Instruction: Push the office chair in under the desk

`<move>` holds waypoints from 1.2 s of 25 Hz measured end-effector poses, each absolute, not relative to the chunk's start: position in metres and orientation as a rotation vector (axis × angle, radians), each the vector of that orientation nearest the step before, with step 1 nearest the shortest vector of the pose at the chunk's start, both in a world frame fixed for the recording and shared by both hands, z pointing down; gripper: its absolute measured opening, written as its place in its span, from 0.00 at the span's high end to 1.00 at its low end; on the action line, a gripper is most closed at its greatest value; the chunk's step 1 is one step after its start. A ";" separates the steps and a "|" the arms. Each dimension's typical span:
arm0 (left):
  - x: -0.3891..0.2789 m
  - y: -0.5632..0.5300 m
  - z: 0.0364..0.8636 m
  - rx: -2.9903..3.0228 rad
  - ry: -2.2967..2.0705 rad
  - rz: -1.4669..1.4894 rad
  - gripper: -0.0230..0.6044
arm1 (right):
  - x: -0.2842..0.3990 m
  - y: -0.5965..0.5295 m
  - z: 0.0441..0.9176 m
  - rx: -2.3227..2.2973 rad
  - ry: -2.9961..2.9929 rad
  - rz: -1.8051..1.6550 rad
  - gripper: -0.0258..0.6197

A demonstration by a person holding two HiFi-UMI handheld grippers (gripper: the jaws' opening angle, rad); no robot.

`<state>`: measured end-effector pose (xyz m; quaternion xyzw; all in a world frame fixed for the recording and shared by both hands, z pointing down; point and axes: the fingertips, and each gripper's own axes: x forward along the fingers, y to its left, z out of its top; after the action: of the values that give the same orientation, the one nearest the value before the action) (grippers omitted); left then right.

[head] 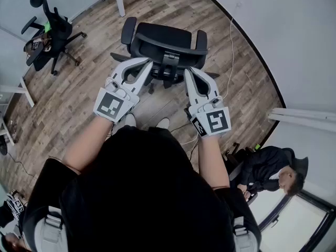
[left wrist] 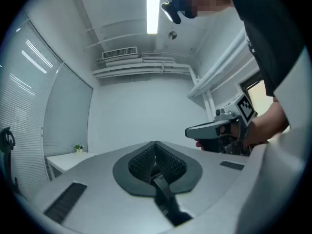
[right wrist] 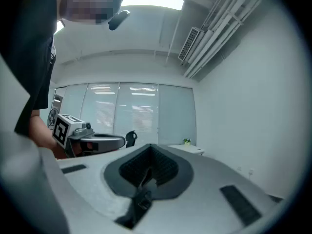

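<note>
Black office chair [head: 164, 49] beyond left gripper [head: 147, 63] and right gripper [head: 188, 72], both closed, empty

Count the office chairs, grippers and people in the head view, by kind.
Black office chairs with armrests: 2
White handheld grippers, left gripper and right gripper: 2
People in black tops: 2
Total: 6
</note>
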<state>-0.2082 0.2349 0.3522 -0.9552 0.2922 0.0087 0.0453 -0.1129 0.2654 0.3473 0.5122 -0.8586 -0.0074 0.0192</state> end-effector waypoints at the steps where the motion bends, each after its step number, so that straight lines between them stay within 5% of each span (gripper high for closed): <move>1: -0.209 0.235 0.352 -2.919 0.890 0.029 0.97 | -0.113 0.265 0.348 1.591 -2.663 -0.021 0.96; 30: -0.214 0.223 0.382 -2.927 0.915 -0.080 0.94 | -0.085 0.259 0.382 1.507 -2.659 0.141 0.95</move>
<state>-0.2140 0.2229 0.3824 -0.9535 0.2980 -0.0261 0.0369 -0.0851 0.2585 0.3825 0.4921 -0.8683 0.0460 0.0412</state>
